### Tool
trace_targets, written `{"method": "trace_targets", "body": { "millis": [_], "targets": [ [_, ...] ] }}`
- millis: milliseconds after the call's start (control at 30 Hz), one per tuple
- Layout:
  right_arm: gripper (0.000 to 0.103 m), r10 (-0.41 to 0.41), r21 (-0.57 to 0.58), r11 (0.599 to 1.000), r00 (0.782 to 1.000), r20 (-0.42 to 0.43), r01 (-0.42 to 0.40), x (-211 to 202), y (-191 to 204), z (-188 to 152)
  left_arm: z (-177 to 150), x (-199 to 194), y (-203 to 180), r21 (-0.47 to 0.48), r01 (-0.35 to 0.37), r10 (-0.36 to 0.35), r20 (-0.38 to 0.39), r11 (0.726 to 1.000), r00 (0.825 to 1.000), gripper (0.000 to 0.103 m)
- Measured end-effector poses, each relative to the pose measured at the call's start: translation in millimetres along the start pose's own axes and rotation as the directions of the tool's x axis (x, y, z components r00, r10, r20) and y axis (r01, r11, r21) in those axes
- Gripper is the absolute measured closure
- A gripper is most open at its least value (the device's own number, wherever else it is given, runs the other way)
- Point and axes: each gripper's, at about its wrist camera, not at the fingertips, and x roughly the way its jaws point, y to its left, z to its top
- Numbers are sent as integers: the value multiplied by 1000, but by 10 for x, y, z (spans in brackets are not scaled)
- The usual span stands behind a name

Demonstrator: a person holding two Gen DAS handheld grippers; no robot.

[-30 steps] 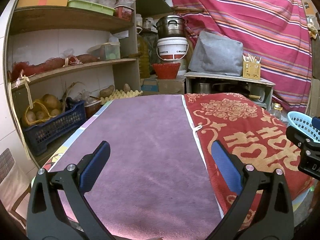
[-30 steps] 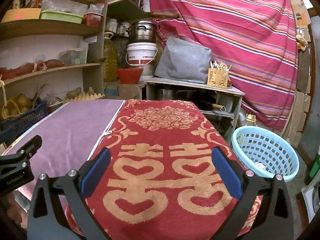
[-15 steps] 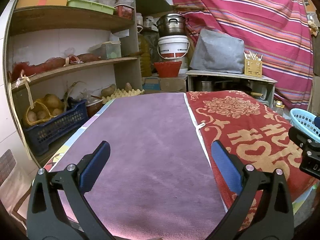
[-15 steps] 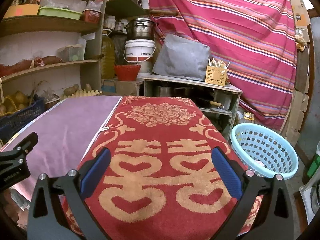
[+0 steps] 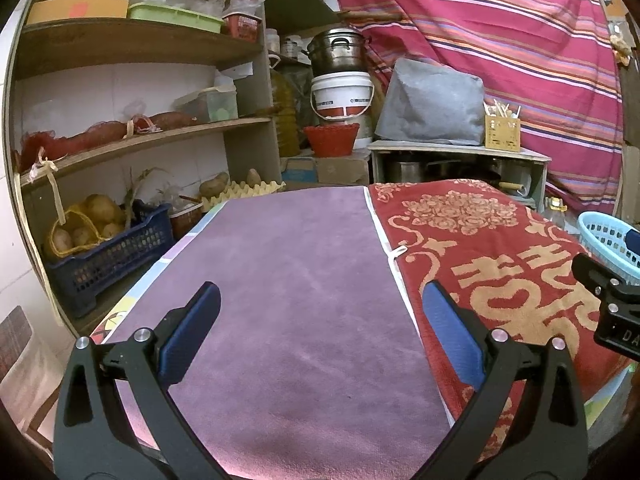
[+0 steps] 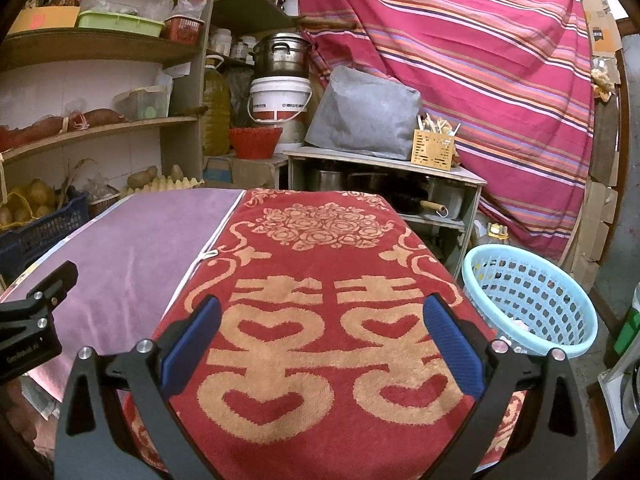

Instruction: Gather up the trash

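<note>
Left tongs spread, empty, above the purple towel. Right tongs spread, empty, above the red towel; basket to their right.

I'm in a cramped home pantry or storeroom: wooden shelves hold potatoes in a blue crate, an egg tray, an oil jug, a steel pot on a white bucket, with a striped cloth draped behind.

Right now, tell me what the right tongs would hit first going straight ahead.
Probably the red towel right below: the open right tongs hover over it, angled slightly down. Depth is unclear; held level, they would reach the cabinet beyond.
</note>
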Motion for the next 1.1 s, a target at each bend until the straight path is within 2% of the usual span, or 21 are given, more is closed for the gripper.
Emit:
{"method": "trace_targets", "body": {
  "millis": [1100],
  "targets": [
    [5,3,-13,1000,1000,9,-3,-30,28,8,47,-45,27,-6,-13,13,4,1000,1000,5]
  ]
}}
